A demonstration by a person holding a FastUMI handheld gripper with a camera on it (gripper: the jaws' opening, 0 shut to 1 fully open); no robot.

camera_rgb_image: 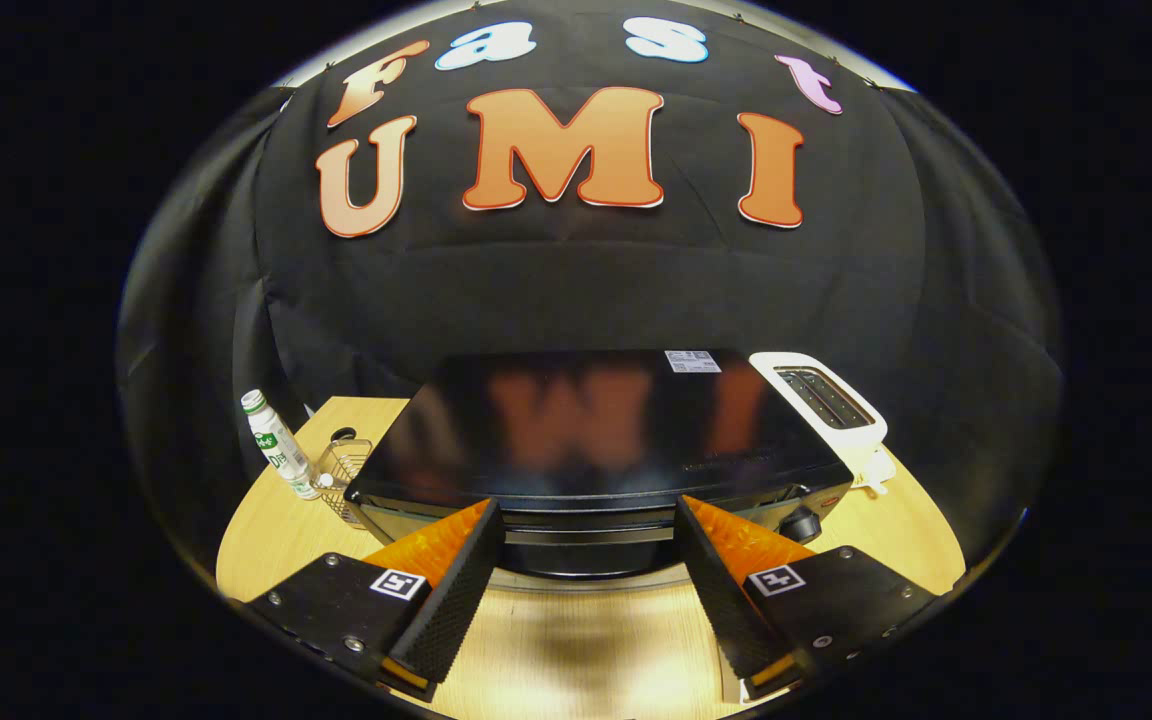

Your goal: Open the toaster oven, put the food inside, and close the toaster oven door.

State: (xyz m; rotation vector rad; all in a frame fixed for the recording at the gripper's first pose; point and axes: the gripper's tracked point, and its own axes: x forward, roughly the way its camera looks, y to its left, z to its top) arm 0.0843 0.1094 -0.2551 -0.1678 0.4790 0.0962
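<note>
In the lower middle of the frame, the gripper (pixel 591 530) holds its two fingers wide apart with nothing between them but bare wooden table (pixel 586 650) and, just beyond their tips, the front of the toaster oven (pixel 596 440). The oven is a black, glossy box that takes up the centre of the table; its door is closed, and the long handle (pixel 591 536) runs across the gap between the fingertips, close to them but not touched by either. A round knob (pixel 802 524) sits at the oven's lower right front corner, just past the right finger. A small white label (pixel 693 361) lies on the oven's top near its back edge; its print is too small to read.

At right, a white slot toaster (pixel 831 405) stands against the oven's right side. At left, a plastic bottle (pixel 276 445) with a green-and-white label, unreadable here, leans beside a small wire basket (pixel 341 470) by the oven's left corner. Open tabletop shows in front of the oven, beneath the fingers, and in narrow strips along both sides. Square black-and-white markers sit on the finger mounts.
</note>
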